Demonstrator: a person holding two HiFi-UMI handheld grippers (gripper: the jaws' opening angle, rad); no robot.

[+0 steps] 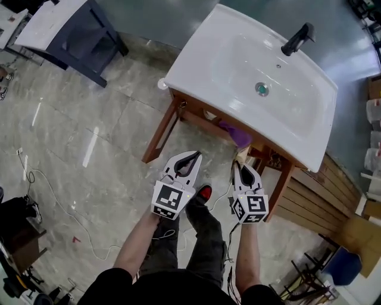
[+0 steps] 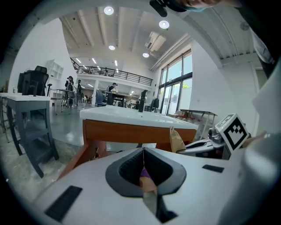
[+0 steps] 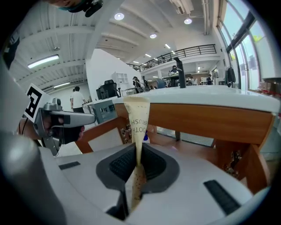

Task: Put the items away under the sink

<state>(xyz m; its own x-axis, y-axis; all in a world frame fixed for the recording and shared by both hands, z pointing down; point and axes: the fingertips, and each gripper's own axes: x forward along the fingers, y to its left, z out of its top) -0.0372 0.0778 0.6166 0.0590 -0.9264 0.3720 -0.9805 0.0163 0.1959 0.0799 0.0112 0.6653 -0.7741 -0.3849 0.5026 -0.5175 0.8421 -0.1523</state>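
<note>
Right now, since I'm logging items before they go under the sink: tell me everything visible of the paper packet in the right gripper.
The paper packet is a slim, flat sleeve of tan kraft paper, speckled low down, with dark print partly reading "OOTH BRUSH". It stands upright, its lower part pinched between the right gripper's fingers, its top showing against the wooden vanity frame.

bright ceiling lights (image 2: 108,10), sharp, fisheye-warped edges

Slim beige paper packet (image 3: 137,115): dark print in two short lines across upper half, "OOTH" and "BRUSH" (leading letters lost at packet's edge, so only partly legible).
</note>
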